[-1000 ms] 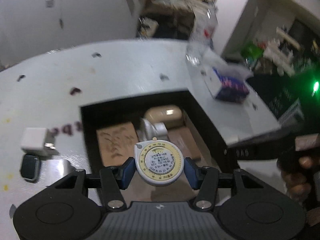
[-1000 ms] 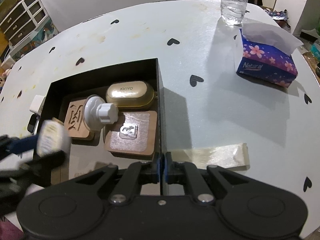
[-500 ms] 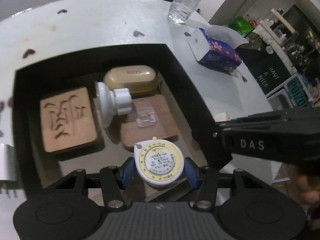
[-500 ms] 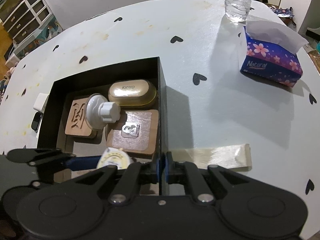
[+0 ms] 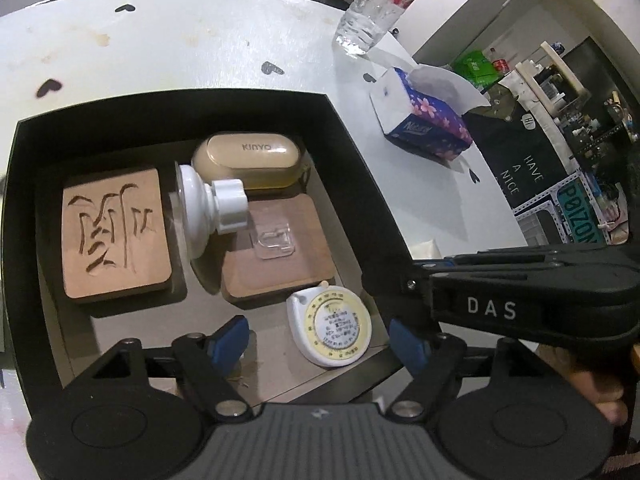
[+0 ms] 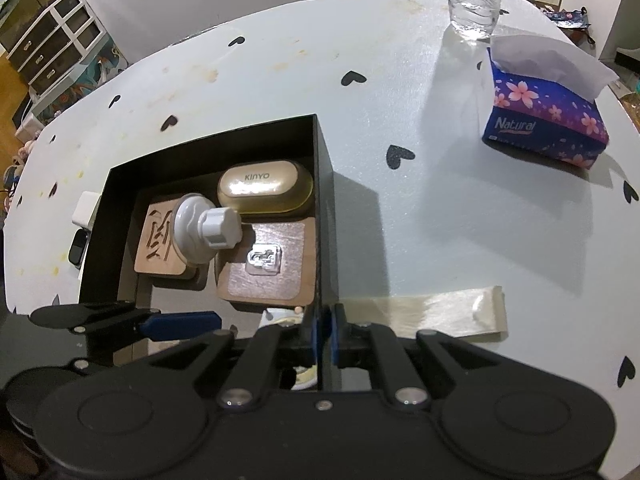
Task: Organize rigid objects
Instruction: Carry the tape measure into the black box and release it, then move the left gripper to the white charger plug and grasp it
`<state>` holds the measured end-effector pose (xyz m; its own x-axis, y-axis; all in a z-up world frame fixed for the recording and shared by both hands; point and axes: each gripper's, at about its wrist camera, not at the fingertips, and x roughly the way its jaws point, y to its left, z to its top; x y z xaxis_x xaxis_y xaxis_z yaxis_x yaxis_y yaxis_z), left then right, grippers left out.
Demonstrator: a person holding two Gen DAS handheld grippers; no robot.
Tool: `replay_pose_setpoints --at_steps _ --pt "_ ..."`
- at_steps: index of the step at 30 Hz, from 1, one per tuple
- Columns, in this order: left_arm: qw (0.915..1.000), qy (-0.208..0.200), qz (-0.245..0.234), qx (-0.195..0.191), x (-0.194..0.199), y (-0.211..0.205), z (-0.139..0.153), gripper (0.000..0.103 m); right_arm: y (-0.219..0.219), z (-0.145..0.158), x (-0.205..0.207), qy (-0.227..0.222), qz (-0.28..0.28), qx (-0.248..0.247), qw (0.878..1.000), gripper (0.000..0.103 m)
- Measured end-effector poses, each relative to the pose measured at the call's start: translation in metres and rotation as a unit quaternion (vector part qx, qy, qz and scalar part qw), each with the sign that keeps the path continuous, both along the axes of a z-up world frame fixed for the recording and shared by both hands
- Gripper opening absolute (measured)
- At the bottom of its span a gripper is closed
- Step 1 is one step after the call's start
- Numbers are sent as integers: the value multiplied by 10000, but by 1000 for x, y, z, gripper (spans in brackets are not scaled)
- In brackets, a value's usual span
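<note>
We see the black box [image 5: 352,152] on the white table [image 6: 440,200]. Our left gripper [image 5: 320,342] is wide open over the box's near edge. Our right gripper [image 6: 324,334] pinches the box's right wall. The little round tape measure [image 5: 330,326] lies loose between the left fingers.

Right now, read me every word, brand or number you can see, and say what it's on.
"KINYO": gold case in the black box.
"Natural": tissue box.
"DAS": right gripper.
"HAVE A NICE": dark banner.
"P0IZON": teal sign.
Tape measure dial print: too small.
Water bottle label: blurred.
</note>
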<state>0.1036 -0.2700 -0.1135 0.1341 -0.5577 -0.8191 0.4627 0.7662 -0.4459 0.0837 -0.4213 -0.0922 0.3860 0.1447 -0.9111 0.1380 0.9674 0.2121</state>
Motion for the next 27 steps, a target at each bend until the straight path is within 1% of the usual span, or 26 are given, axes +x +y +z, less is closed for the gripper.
replay_pose_setpoints --at_steps 6,8,10,14,17,22,27 --pt "9999 -132 -30 17 -3 0 7 78 -1 0 -1 -6 -3 24 10000 8" --pt "9998 -185 -28 27 -5 2 11 79 -1 0 -1 -10 -3 33 10000 8" --pt "9996 -283 -33 13 -8 6 19 88 -1 0 -1 -15 -6 46 10000 8" --pt "9982 -603 -3 -9 -17 17 37 95 -2 -1 -1 -25 -14 75 10000 8" --pt "9964 -849 80 8 -23 27 51 98 -2 -1 -1 -24 -12 85 10000 8" --pt "9916 -1237 379 -7 -31 49 74 103 -2 -1 -1 -27 -5 89 10000 8" --pt "9847 -1574 745 99 -35 71 90 103 -2 -1 -1 -28 -6 87 10000 8"
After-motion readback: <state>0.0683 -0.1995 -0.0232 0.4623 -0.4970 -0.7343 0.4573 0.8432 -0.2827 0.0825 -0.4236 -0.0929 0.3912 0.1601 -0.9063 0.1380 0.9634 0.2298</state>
